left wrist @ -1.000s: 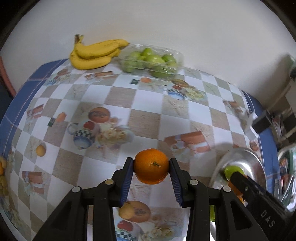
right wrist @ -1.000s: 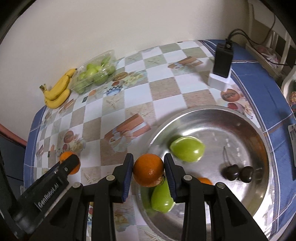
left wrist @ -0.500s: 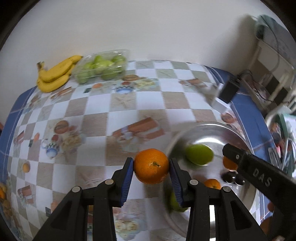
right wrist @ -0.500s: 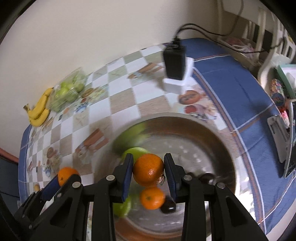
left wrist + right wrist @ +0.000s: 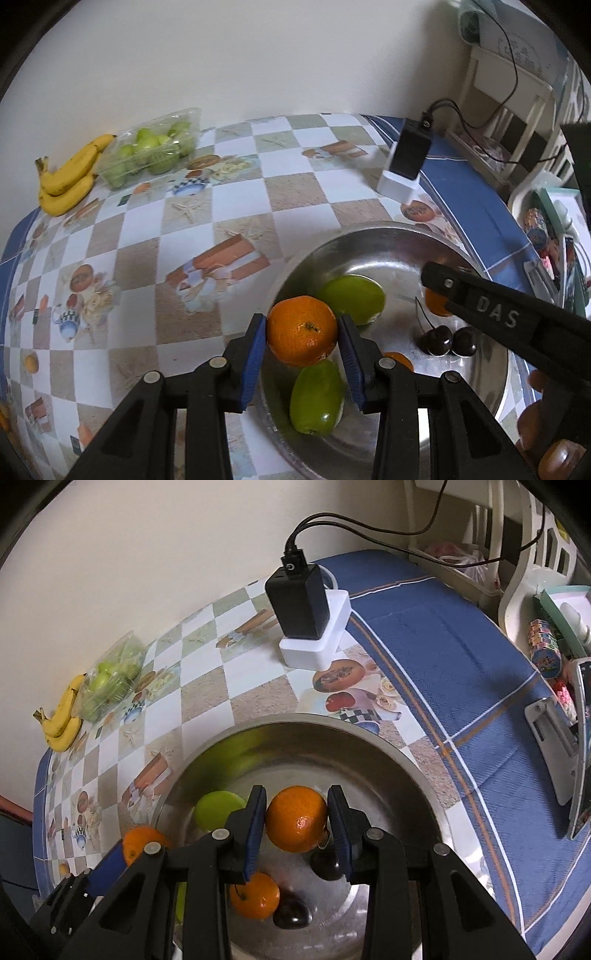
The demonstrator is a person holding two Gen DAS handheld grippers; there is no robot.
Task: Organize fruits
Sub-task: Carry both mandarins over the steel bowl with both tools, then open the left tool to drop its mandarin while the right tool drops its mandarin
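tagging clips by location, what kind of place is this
Most likely a home dining or kitchen table: a checked plastic tablecloth printed with teapots, a round steel bowl of fruit, a bunch of yellow bananas against a plain wall, and a black charger on a white block.

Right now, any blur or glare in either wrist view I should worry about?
Right wrist: motion smear on the green reflection along the steel bowl's far wall; the held orange stays sharp. Left wrist: mostly crisp, soft glare on the bowl floor, the bananas bent by the fisheye. Both views have dark corner vignetting.
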